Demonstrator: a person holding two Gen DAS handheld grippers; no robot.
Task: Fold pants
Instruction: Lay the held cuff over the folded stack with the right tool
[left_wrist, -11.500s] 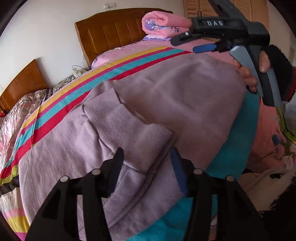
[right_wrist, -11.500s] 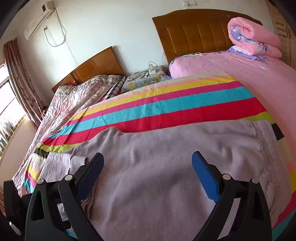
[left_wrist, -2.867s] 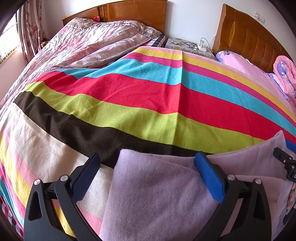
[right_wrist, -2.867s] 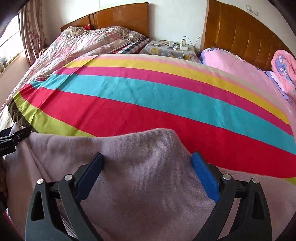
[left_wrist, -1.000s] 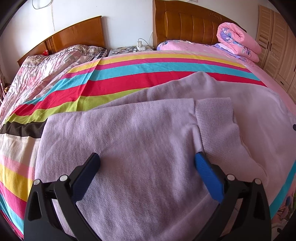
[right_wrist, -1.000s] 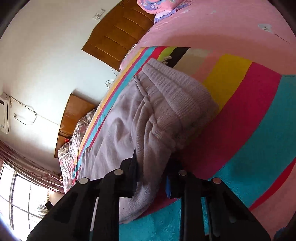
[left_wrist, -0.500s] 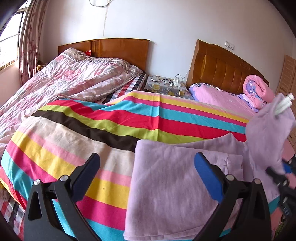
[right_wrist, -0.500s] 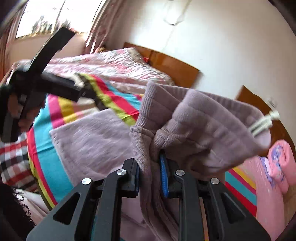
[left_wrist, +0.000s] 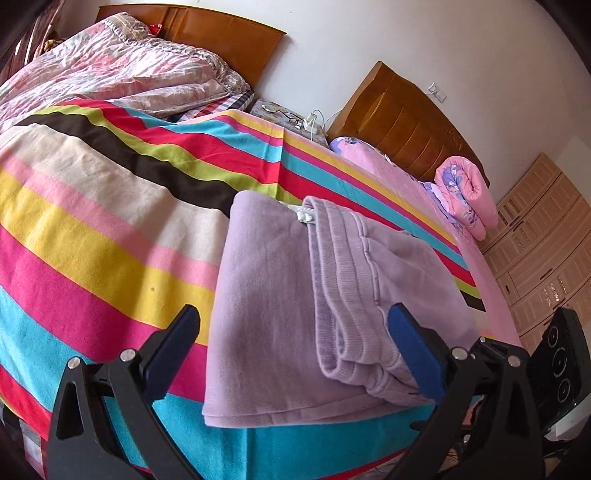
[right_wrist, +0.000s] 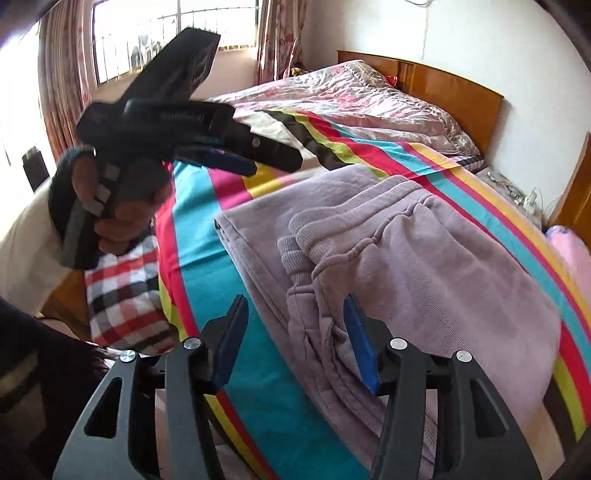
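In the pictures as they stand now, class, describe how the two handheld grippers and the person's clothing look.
Both grippers are black plastic with open triangular frames, silver rivets and blue pads on the fingers. The left gripper shows this at the bottom of its own view; the right gripper looks alike. In the right wrist view the left one has a pistol-style handle with a grey trigger, held by a hand with a dark fuzzy cuff over a pale sleeve.

In the upper left of the right wrist view, the left gripper (right_wrist: 236, 155) and the hand (right_wrist: 110, 206) holding it are motion-blurred, so its marking is unreadable. The pants (right_wrist: 424, 258) run under the lower frame edge there. At the lower right edge of the left wrist view, a black device (left_wrist: 557, 369) is cut off, and items on the nightstand (left_wrist: 288, 114) are too small to identify.
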